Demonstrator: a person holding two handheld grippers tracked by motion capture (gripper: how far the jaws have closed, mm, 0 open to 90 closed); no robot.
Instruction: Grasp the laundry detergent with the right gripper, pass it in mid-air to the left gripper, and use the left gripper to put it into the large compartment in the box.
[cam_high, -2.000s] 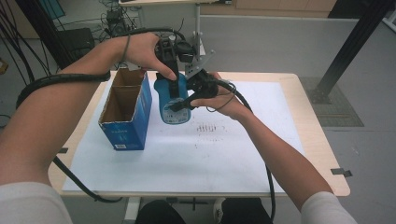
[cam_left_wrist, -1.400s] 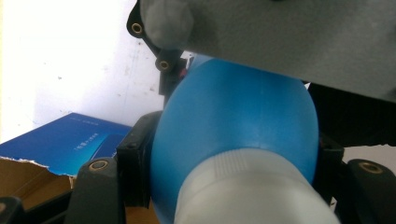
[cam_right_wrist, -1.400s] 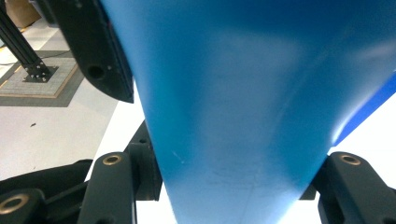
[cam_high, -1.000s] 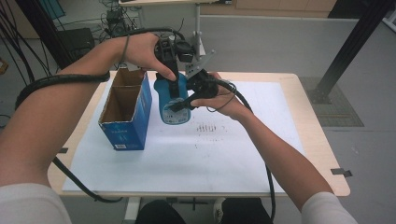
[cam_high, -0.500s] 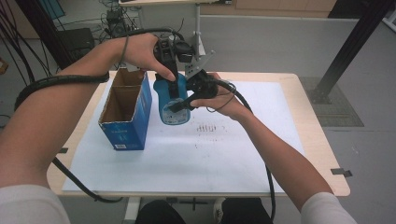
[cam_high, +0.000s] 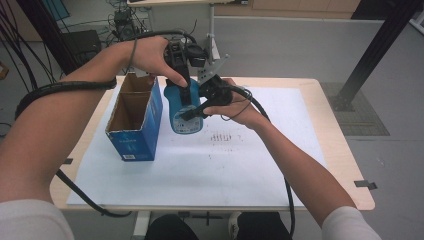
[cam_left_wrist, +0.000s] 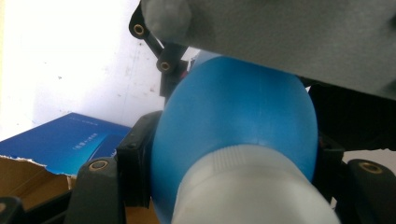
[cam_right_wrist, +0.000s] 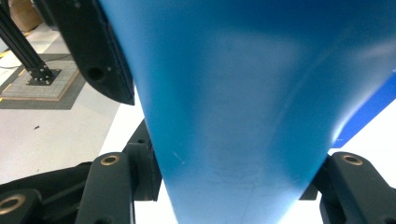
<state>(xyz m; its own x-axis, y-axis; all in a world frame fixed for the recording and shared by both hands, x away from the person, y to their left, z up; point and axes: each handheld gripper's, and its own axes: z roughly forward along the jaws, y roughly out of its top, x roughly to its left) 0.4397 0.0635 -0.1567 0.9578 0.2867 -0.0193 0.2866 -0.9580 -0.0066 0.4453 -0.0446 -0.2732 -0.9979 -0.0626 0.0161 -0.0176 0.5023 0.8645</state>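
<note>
A blue plastic bottle (cam_high: 182, 119) is held just above the white sheet, close beside an open blue cardboard box (cam_high: 131, 131). My left gripper (cam_high: 186, 93) comes down from above and is shut on the bottle's upper part. In the left gripper view the blue bottle (cam_left_wrist: 233, 112) and its white cap (cam_left_wrist: 254, 186) sit between the jaws of the left gripper (cam_left_wrist: 233, 158). My right gripper (cam_high: 194, 113) reaches in from the right and is shut on the bottle's body. The right gripper view has the bottle (cam_right_wrist: 243, 84) wedged between the jaws of the right gripper (cam_right_wrist: 233, 186).
The wooden table (cam_high: 345, 150) is covered by a white paper sheet (cam_high: 225, 170) with small pencil marks (cam_high: 221, 137). The box stands open, its inside brown. A black frame post (cam_high: 370, 55) rises at the far right. Cables trail off the table's left edge.
</note>
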